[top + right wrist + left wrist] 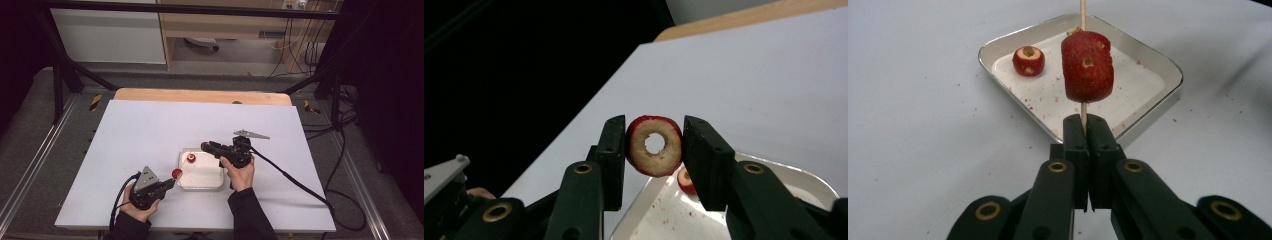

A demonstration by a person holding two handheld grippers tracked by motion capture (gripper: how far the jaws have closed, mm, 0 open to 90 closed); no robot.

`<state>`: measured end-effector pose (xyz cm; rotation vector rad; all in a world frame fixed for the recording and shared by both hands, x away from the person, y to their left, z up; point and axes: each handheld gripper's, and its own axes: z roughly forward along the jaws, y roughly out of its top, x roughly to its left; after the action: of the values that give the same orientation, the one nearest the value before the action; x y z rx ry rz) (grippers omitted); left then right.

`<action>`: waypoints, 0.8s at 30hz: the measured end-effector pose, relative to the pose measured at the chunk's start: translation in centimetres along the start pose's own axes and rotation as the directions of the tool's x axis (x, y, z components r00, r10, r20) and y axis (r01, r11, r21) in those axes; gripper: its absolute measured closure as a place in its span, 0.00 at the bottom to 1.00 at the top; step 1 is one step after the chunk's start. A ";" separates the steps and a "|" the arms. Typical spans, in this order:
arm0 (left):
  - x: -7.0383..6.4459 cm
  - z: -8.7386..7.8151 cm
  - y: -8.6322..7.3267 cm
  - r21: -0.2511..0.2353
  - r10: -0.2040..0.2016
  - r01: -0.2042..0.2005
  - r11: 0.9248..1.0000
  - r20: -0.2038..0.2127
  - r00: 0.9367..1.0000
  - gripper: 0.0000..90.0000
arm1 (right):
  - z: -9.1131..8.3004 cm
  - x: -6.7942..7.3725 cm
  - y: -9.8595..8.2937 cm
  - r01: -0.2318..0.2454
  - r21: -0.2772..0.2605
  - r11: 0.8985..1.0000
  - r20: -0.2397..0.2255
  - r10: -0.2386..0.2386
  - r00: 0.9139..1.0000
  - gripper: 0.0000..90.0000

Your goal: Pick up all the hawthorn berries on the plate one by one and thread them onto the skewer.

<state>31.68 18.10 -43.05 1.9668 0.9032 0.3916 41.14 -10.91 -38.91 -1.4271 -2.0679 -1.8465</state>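
Left tool (1087, 125) clamps a thin wooden skewer (1082, 10) threaded through a red fruit (1087, 66) over the tray (1153, 107); right tool (654, 145) grips a cored fruit slice (654, 145) above the counter (150, 130).

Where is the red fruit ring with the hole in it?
The ring sits pinched between the right tongs, held up over the tray's far side, with a fruit piece in the tray beneath it.
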 end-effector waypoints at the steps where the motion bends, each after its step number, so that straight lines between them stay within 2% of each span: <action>1: -0.1 0.1 0.1 -0.002 -0.003 0.003 1.000 0.001 1.000 0.99 | 0.0 0.0 0.0 -0.001 -0.018 1.000 -0.003 0.001 1.000 0.70; 8: -0.7 0.4 0.9 -0.013 -0.020 0.020 1.000 0.012 1.000 0.99 | -0.1 0.3 0.1 0.005 -0.134 0.991 -0.007 -0.006 1.000 0.70; 18: -1.4 1.2 1.7 -0.037 -0.058 0.059 0.998 0.019 0.998 0.99 | -0.1 0.3 0.1 -0.027 -0.224 0.974 -0.016 0.024 1.000 0.70; 24: -1.9 1.8 2.0 -0.034 -0.056 0.057 0.998 0.021 0.998 0.99 | -0.2 0.2 0.2 -0.048 -0.269 0.962 -0.031 0.041 0.999 0.70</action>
<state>32.34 15.03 -42.14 1.9062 0.9313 0.3517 41.01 -11.00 -38.59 -1.4802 -1.8108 -2.1836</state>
